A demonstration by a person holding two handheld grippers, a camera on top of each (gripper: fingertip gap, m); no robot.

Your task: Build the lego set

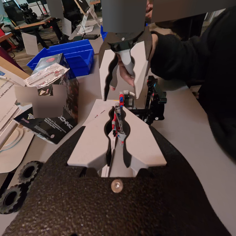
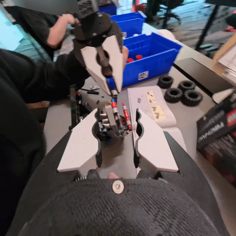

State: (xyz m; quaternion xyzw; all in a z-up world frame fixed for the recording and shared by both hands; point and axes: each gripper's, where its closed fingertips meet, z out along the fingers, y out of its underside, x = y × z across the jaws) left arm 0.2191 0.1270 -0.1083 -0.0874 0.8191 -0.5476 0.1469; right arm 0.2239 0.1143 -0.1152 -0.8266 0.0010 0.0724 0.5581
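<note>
Left wrist view, left to right. At 7 o'clock, two black tyres on the table, partly behind the gripper body. At 9 o'clock, a dark set box lying tilted, sticker sheet on top; behind it at 10 o'clock, a blue bin. Centre: left gripper pinched on a slim grey and red lego piece, tips nearly touching. Beyond it at 12 o'clock, right gripper pointing down, spread wide, above the grey lego model. At 2 o'clock from centre, a black lego frame just beside the model, partly blocked by a black sleeve.

Right wrist view, left to right. Black sleeve filling 9 o'clock, hiding the table edge. Black frame upright at 10 o'clock. Right gripper spread wide, holding nothing, model lying between and beyond the tips. Left gripper at 12 o'clock, closed on a small grey piece just above the model. Blue bin behind it. Open manual at 1 o'clock, just beside the model. Four tyres at 2 o'clock; box at 3 o'clock.
</note>
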